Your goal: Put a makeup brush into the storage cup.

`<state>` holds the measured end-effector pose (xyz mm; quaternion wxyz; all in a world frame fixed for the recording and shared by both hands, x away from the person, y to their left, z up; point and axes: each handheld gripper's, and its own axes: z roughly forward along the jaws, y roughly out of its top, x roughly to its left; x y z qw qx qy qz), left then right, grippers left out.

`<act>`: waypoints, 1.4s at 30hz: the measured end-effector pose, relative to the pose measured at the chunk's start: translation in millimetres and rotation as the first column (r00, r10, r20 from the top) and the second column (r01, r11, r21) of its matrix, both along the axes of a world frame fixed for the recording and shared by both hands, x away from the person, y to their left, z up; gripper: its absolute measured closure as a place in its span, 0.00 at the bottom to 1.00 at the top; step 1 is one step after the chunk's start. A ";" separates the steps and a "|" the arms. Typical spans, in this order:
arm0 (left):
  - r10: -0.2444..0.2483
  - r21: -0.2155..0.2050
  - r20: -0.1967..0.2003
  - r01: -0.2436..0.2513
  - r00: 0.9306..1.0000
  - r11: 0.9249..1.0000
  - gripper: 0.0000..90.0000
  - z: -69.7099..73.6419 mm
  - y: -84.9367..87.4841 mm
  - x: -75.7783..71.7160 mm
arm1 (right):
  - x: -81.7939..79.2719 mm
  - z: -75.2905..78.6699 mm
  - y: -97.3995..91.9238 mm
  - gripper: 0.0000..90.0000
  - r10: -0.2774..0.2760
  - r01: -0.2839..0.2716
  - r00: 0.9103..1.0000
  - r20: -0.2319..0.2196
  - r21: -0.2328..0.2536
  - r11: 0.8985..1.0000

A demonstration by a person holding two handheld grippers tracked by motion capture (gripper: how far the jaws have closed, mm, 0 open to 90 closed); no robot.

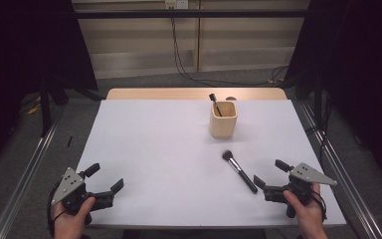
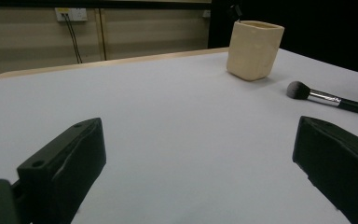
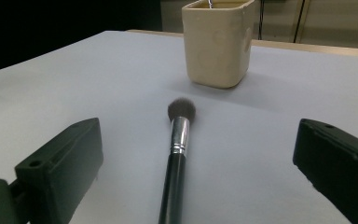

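Right claw gapes wide, empty, at the near right corner of the table, makeup brush just beside. Left claw spread wide, empty, near left corner.

Brush: glossy black handle, shiny metal ferrule; cup matt wood.

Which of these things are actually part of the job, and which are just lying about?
Part of the job:
- makeup brush lying on the table, lined up between the right claw's open jaws
- beige cup, already holding another brush

Just there:
- left claw, open, idle
- wall cables
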<state>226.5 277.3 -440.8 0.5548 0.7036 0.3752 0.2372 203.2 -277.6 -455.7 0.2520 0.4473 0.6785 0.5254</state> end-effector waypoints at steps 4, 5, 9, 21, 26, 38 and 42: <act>0.002 0.008 0.002 -0.002 1.000 1.000 0.03 -0.3 0.1 0.3 | 0.3 0.4 -1.3 0.01 0.004 -0.004 1.000 0.005 0.012 1.000; 0.004 0.005 -0.001 -0.004 1.000 1.000 0.03 -0.6 0.1 0.6 | 0.5 0.4 -1.6 0.01 0.001 -0.001 1.000 0.004 0.013 1.000; 0.004 0.003 -0.009 -0.004 1.000 1.000 0.03 -1.9 1.1 2.3 | 2.6 0.5 -1.7 0.01 -0.002 0.001 1.000 0.005 0.018 1.000; 0.001 0.008 -0.005 -0.001 1.000 1.000 0.03 -0.7 1.0 1.7 | 10.3 1.5 3.7 0.00 0.001 -0.001 1.000 0.021 0.023 1.000; 0.008 -0.001 -0.008 -0.008 1.000 1.000 0.03 -1.0 1.5 2.1 | 18.1 5.3 5.7 0.00 0.005 -0.005 0.999 0.034 0.025 1.000; 0.016 0.000 -0.004 -0.016 1.000 1.000 0.03 -0.3 2.4 2.1 | 31.8 13.7 12.4 0.01 0.022 -0.022 0.999 0.042 0.021 1.000; 0.028 -0.003 -0.004 -0.028 1.000 1.000 0.03 0.3 2.7 3.1 | 39.4 19.1 16.3 0.01 0.041 -0.042 0.999 0.031 0.022 0.999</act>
